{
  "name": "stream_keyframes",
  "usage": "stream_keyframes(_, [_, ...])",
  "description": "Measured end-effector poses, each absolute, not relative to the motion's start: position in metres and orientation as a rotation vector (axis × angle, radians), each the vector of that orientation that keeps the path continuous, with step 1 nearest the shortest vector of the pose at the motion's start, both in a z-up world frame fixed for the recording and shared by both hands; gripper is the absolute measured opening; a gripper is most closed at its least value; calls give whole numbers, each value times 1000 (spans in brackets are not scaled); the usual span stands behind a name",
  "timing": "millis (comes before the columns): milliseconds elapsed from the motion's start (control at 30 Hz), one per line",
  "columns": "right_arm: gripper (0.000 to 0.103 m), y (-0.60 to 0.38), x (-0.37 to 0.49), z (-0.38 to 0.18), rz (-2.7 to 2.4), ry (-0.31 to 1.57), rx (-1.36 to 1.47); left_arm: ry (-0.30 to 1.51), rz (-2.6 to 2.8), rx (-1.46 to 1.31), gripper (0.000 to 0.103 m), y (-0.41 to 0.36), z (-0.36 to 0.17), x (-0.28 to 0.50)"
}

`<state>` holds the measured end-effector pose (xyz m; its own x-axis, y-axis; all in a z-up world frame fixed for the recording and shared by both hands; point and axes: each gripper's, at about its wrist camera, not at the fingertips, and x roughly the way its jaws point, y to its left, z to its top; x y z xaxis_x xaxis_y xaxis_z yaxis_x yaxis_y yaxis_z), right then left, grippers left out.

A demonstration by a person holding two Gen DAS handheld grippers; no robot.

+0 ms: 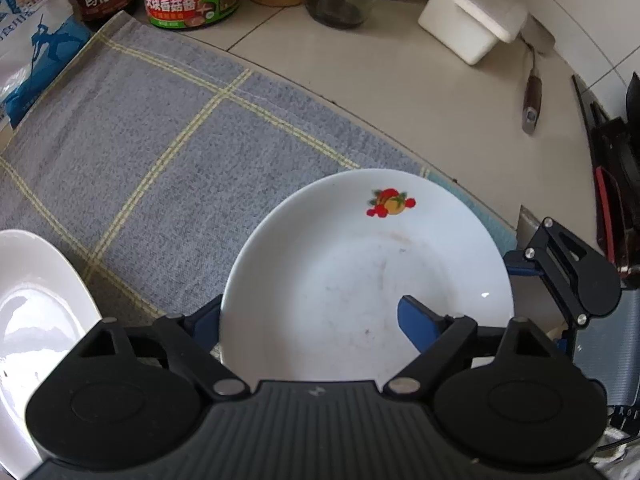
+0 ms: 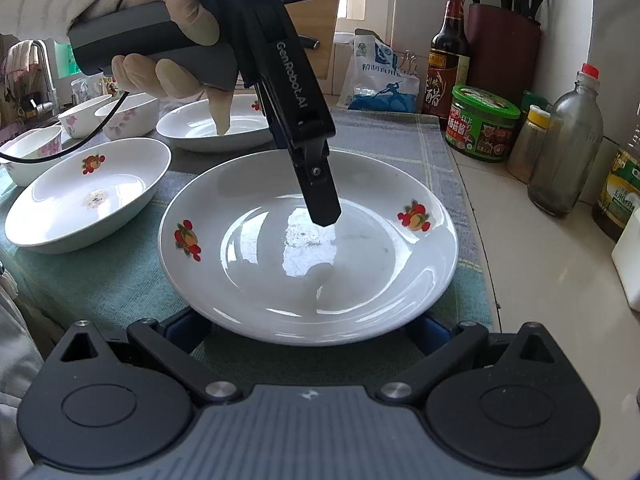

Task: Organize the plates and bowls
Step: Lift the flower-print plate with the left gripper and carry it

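Observation:
A white plate with red fruit decals (image 2: 308, 256) rests on the checked cloth (image 2: 120, 276); it also shows in the left wrist view (image 1: 360, 280). My left gripper (image 1: 320, 320) straddles its rim, one blue finger (image 1: 416, 324) inside the plate, the other beneath the outer edge; seen in the right wrist view (image 2: 324, 204), its tip is over the plate's centre. My right gripper (image 2: 308, 330) is open, its blue fingers under the plate's near rim on both sides. A second decal plate (image 2: 88, 192) lies left, a third (image 2: 216, 124) behind.
Several floral bowls (image 2: 128, 114) stand at the far left near a tap. Sauce bottles, a green-lidded jar (image 2: 480, 128), a salt bag (image 2: 380, 80) and a knife block line the wall. A white lidded box (image 1: 472, 20) and a utensil (image 1: 532, 96) lie on the tiled counter.

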<state>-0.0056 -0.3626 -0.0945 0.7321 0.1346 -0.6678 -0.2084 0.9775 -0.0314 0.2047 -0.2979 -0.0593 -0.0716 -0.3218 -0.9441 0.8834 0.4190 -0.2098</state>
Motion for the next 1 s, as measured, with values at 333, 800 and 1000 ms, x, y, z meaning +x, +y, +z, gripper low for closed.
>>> stream_keyframes(333, [103,-370,2,-87,195,727,-124,1235,-1092,547,88,-303,-46,212])
stream_keyframes(800, [103,-399,45,-85,204,722,-141,1177,-1072,516,88,-327,-36,249])
stream_keyframes(1000, [103,-407,62,-90,202,735,-132,1172,-1059,511,88,-335,-43,265])
